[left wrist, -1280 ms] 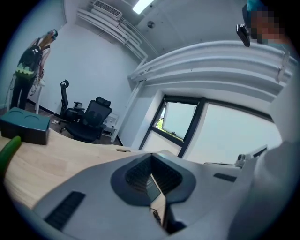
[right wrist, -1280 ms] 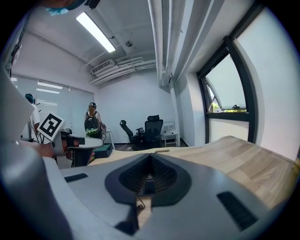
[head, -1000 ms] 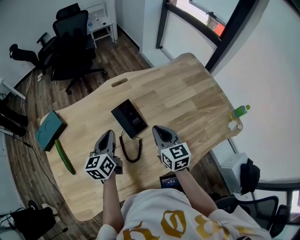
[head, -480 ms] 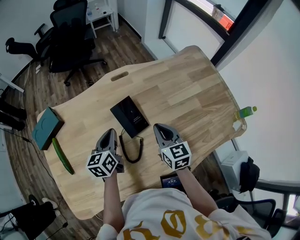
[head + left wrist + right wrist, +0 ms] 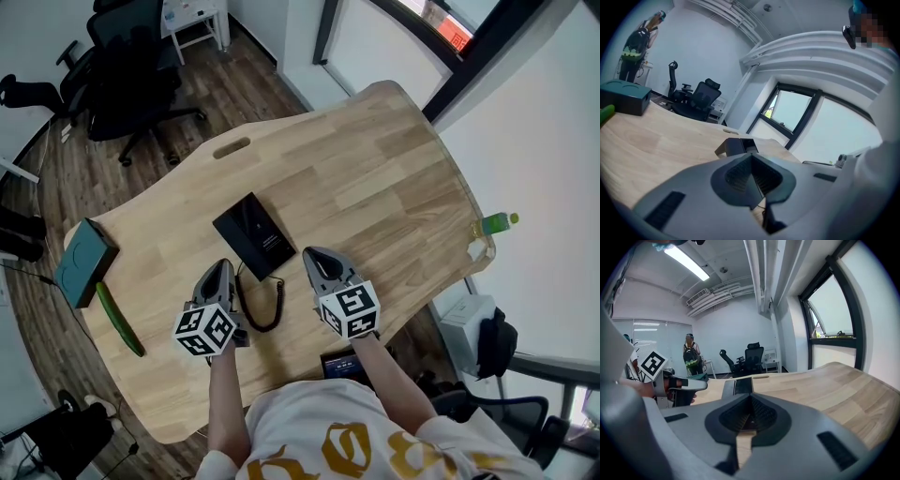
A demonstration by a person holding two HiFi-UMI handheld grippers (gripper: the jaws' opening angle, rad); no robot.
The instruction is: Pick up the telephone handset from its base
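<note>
left tool (image 5: pixel 221 266), right tool (image 5: pixel 311 253): both pinched closed, empty | telephone (image 5: pixel 253 234): on desk (image 5: pixel 375 178), just ahead, between them (about equally near) | long axis: runs away, slanting left

Telephone (image 5: pixel 251 234) on table (image 5: pixel 375 178); box (image 5: pixel 84 262) leftward.
</note>
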